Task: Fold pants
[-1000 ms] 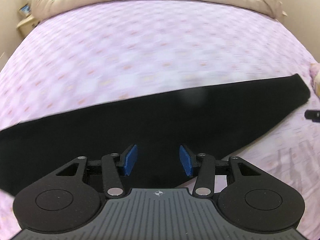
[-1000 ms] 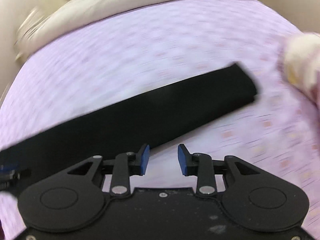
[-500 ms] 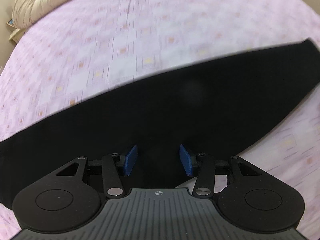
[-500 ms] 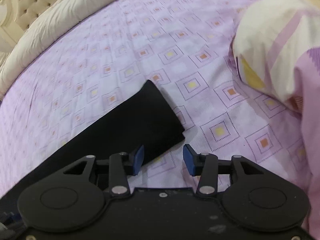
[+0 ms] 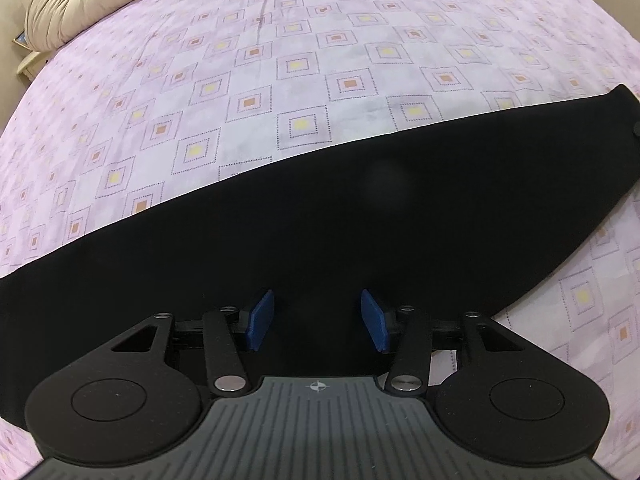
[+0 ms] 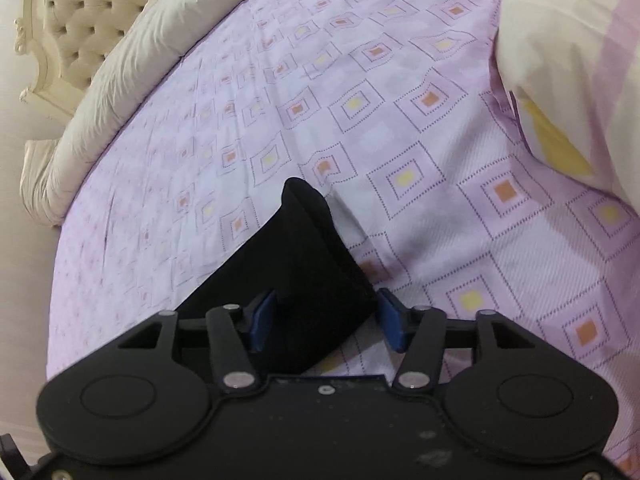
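Observation:
The black pants (image 5: 320,232) lie flat in a long band across the pink patterned bed sheet (image 5: 280,80). My left gripper (image 5: 318,320) is open, low over the near edge of the pants at their middle, with black cloth between and under its blue pads. In the right wrist view the narrow end of the pants (image 6: 304,264) reaches in between the fingers of my right gripper (image 6: 326,322), which is open around that end; the cloth's corner stands slightly raised.
A cream duvet (image 6: 132,80) lies rolled along the far side of the bed, in front of a tufted headboard (image 6: 76,12). A yellow and pink pillow (image 6: 568,60) sits close to the right of my right gripper. The duvet also shows in the left wrist view (image 5: 80,12).
Both grippers have come lower and closer to the pants. My right gripper moved to the end of the pants, which now sits between its open fingers.

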`<state>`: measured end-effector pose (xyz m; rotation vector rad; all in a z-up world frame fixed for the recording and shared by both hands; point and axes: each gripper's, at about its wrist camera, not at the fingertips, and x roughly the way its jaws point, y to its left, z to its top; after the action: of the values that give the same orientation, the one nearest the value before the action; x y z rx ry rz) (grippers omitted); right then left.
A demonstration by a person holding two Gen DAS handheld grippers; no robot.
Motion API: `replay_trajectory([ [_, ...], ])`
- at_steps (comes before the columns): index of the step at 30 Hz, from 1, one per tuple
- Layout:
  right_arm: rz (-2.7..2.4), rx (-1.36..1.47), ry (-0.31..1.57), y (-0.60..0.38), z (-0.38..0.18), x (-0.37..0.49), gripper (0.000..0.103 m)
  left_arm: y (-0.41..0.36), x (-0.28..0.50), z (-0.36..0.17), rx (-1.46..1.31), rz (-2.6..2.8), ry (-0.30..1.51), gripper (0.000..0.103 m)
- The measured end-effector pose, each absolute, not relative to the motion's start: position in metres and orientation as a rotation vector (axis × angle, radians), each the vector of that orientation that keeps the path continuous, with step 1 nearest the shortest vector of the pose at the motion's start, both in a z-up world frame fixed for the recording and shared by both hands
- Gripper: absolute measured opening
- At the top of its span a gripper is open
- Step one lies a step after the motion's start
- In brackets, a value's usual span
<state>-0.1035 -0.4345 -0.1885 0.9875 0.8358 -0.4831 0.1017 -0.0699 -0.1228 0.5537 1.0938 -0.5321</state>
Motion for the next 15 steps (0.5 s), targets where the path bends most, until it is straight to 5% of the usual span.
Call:
replay_trajectory([
  [4,-0.461,0.917,0.849,-0.422,-0.169,-0.093,0.021,-0.077,0.102,-0.109,0.539,-0.521,1.11,0.037],
  [15,-0.412,0.679,0.816,-0.388,-0.079,-0.078,0.021,-0.179,0.09,-0.098,0.524,-0.747,1.016,0.037],
])
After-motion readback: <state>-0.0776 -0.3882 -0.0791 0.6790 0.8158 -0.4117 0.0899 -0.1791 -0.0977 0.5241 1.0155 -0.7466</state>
